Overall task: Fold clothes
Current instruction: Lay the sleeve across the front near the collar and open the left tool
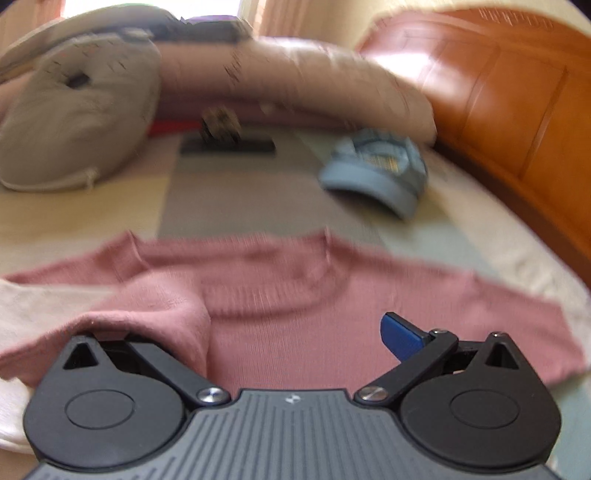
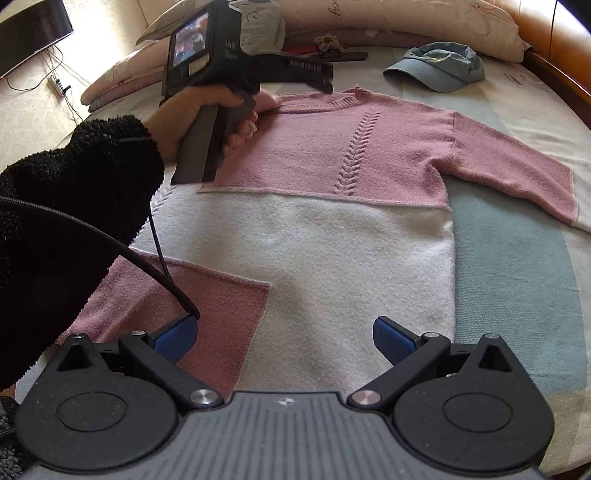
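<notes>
Right wrist view: your open right claw (image 2: 284,341) hovers over the sweater (image 2: 332,236) hem, collar pointing away; left claw (image 1: 295,332) open too, nearer the collar.

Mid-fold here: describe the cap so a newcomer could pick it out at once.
Start from the bed with the wooden headboard. Past the neckline of the pink-and-white sweater, just short of the pillows, lies the cap. It is the only blue thing there, small, with a stiff brim, lying apart from the sweater.
</notes>
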`<action>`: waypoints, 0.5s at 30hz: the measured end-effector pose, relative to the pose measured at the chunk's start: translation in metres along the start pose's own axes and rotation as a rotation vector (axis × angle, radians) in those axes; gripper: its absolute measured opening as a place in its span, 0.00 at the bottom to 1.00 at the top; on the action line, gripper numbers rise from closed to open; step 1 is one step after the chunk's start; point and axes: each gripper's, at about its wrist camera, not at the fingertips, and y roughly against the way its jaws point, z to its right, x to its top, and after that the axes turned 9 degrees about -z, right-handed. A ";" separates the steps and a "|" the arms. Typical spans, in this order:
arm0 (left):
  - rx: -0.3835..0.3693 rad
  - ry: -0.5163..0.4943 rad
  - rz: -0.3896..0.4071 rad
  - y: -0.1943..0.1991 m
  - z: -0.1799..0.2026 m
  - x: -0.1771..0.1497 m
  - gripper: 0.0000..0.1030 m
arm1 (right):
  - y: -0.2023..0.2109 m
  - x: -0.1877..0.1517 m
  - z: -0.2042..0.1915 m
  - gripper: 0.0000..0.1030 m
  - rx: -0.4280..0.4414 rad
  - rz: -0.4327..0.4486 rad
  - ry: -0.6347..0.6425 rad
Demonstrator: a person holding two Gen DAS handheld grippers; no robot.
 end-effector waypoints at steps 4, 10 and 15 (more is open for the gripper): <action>-0.030 -0.073 0.006 0.001 -0.002 -0.015 0.99 | 0.004 -0.002 0.002 1.00 -0.011 0.012 -0.013; -0.211 0.060 0.036 0.029 -0.034 -0.030 0.99 | 0.005 -0.002 0.009 1.00 -0.007 0.024 -0.055; -0.242 0.243 0.077 0.039 -0.069 -0.028 0.99 | 0.003 -0.002 0.013 1.00 0.010 0.036 -0.071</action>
